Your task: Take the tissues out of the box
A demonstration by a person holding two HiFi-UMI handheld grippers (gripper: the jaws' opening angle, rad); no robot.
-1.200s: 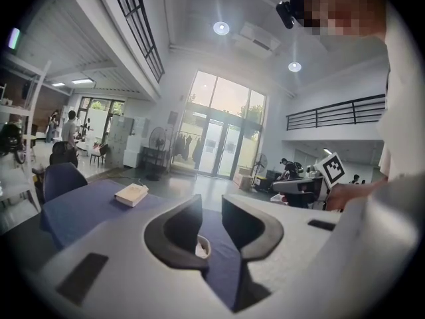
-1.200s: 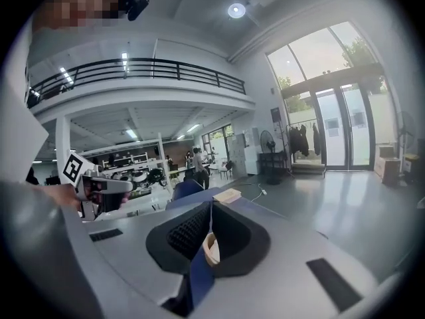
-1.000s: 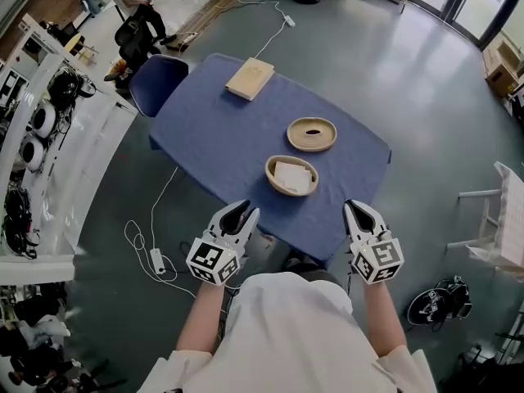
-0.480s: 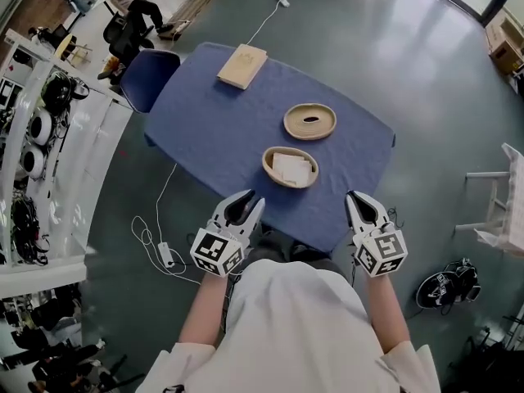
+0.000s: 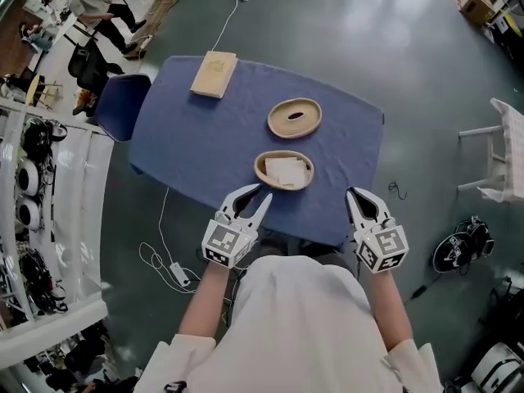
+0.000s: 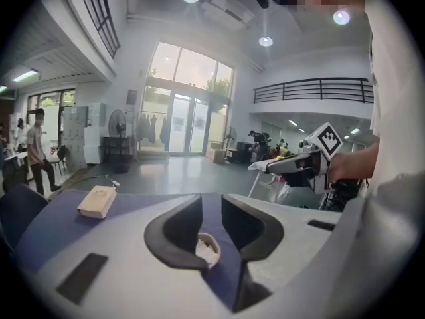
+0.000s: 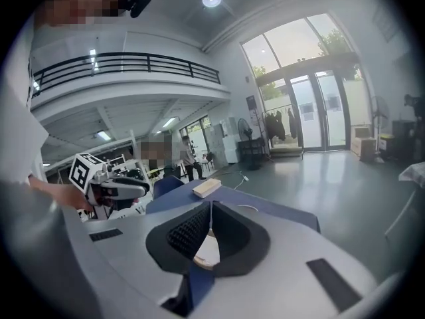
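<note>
On the blue table (image 5: pixel 205 146) stands an oval wooden box (image 5: pixel 284 171) with white tissues lying in it. Its oval lid (image 5: pixel 294 118), with a slot in it, lies just beyond. My left gripper (image 5: pixel 256 195) hovers at the table's near edge, just left of the box, open and holding nothing. In the left gripper view the box (image 6: pixel 207 248) shows low between the open left gripper (image 6: pixel 211 201) jaws. My right gripper (image 5: pixel 354 193) hangs off the near right corner, jaws together and empty. The right gripper view shows the box (image 7: pixel 206 251) behind the shut right gripper (image 7: pixel 210 205).
A flat tan box (image 5: pixel 213 74) lies at the table's far left corner. A blue chair (image 5: pixel 123 105) stands at the left side, white shelving (image 5: pixel 49 178) further left. A cable with power strip (image 5: pixel 176 273) lies on the floor; a white rack (image 5: pixel 503 150) stands right.
Both grippers have come forward and down toward the table's near edge. The left one moved more and rolled, ending beside the box of tissues. The jaws look unchanged.
</note>
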